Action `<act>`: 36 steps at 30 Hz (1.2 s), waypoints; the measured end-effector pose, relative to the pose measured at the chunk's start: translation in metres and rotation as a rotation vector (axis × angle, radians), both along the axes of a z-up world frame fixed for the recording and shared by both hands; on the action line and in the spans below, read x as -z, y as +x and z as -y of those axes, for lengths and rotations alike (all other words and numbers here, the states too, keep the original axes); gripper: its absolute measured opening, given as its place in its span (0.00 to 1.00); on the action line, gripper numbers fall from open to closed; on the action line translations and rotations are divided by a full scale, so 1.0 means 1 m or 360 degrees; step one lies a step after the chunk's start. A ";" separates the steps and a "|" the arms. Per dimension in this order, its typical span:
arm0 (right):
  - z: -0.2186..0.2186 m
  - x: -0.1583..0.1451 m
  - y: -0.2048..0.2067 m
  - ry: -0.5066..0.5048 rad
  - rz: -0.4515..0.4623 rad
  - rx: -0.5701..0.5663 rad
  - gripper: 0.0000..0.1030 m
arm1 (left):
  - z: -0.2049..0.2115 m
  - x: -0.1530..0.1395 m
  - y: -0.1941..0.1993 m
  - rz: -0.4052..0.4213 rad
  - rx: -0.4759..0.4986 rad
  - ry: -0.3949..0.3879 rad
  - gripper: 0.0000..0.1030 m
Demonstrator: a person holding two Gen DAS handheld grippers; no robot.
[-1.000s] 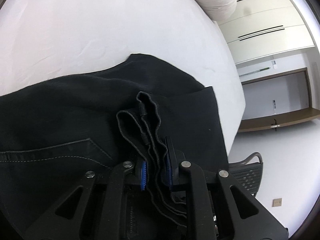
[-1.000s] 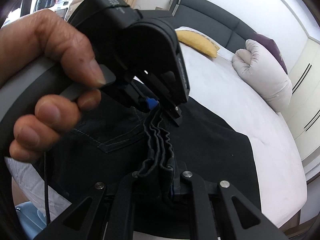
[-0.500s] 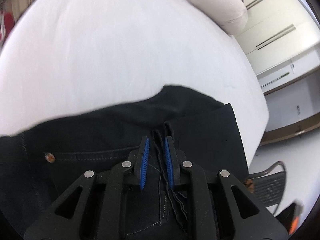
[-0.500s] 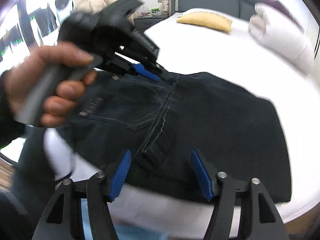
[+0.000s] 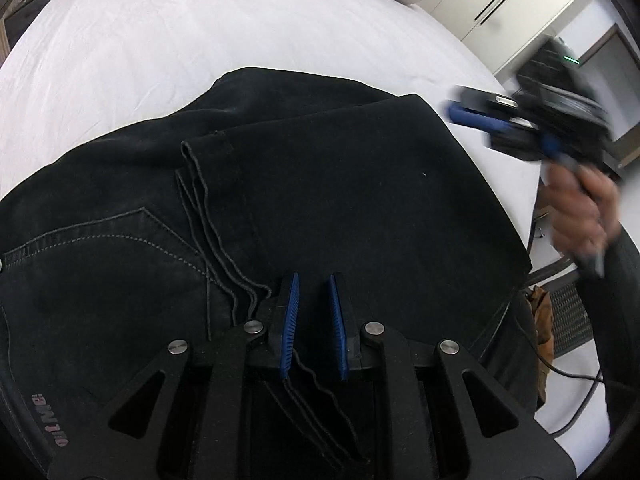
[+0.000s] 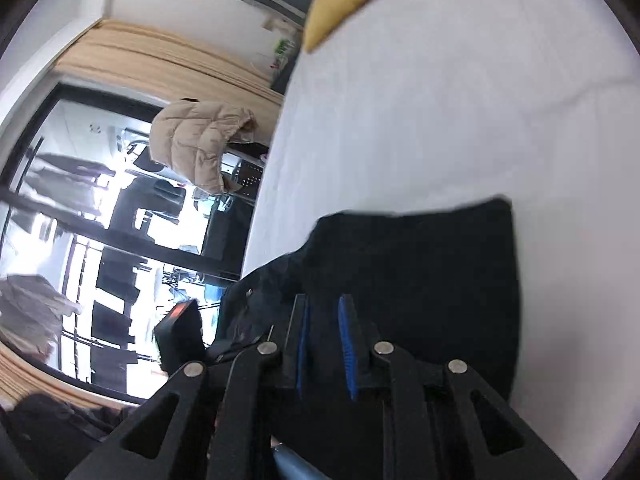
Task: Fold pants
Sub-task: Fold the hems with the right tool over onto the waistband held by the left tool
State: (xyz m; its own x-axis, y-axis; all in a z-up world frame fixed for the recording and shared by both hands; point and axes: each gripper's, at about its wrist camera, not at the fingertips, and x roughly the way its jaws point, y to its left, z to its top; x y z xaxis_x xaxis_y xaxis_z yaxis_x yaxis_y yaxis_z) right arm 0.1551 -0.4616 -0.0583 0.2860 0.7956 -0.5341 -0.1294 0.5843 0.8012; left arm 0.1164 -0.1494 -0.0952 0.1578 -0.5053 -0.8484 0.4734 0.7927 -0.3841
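The left tool [image 5: 314, 292] is hovering low over the black pants [image 5: 320, 184], its blue pads a narrow gap apart; wavy hem edges are running back between them, but whether the pads are pinching the cloth I cannot tell. The right tool [image 6: 324, 320], whose jaws have just been closing, is standing narrowly parted above the pants with nothing clearly pressed between the pads. Bare white bed [image 5: 200, 32] is stretching wide beyond the garment, while the bed's edge is lying close on the right. The pants are lying folded near that edge, a stitched back pocket [image 5: 104, 240] showing, hems stacked across it.
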 end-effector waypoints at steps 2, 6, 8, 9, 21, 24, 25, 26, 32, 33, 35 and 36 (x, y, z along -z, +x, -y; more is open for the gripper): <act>0.003 0.019 0.020 -0.0010 -0.0084 0.0011 0.18 | -0.004 0.000 -0.002 -0.0011 -0.0019 -0.0014 0.15; 0.002 0.054 0.024 -0.0010 -0.0253 -0.0011 0.10 | -0.009 0.003 -0.009 0.0028 -0.0015 0.0003 0.15; 0.008 0.055 0.017 0.0019 -0.0243 -0.0037 0.10 | -0.008 0.003 -0.014 0.0030 -0.0011 -0.0007 0.15; 0.010 0.053 0.013 0.0025 -0.0230 -0.0043 0.10 | -0.003 0.002 -0.016 0.0027 -0.0014 -0.0017 0.15; 0.042 0.053 -0.087 0.0053 -0.0248 -0.0101 0.19 | -0.022 0.004 -0.019 0.0045 -0.0027 -0.0068 0.15; 0.041 0.054 -0.107 0.0052 -0.0256 -0.0094 0.21 | -0.021 0.001 -0.019 0.0051 -0.0035 -0.0081 0.15; 0.042 0.056 -0.114 0.0068 -0.0264 -0.0085 0.21 | -0.021 0.001 -0.020 0.0051 -0.0039 -0.0086 0.15; 0.043 0.059 -0.120 0.0086 -0.0262 -0.0063 0.21 | -0.021 0.000 -0.021 0.0052 -0.0043 -0.0092 0.15; 0.051 0.067 -0.135 0.0112 -0.0232 0.0100 0.09 | -0.048 -0.019 -0.036 0.0081 -0.0122 -0.0153 0.15; 0.048 0.059 -0.136 0.0071 -0.0214 0.0119 0.11 | -0.060 -0.028 -0.044 0.0106 -0.0137 -0.0176 0.15; 0.044 0.032 -0.141 0.0109 -0.0076 0.0207 0.46 | -0.084 -0.041 -0.056 0.0134 -0.0180 -0.0248 0.15; 0.042 0.022 -0.144 0.0195 -0.0013 0.0254 0.56 | -0.104 -0.049 -0.066 0.0164 -0.0235 -0.0294 0.15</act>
State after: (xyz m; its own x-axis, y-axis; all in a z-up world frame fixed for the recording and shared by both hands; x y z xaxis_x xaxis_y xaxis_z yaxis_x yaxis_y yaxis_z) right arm 0.0106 -0.5033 -0.0806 0.4094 0.7998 -0.4390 -0.0360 0.4950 0.8682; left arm 0.0508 -0.0452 -0.0458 0.3225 -0.6152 -0.7194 0.4019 0.7771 -0.4843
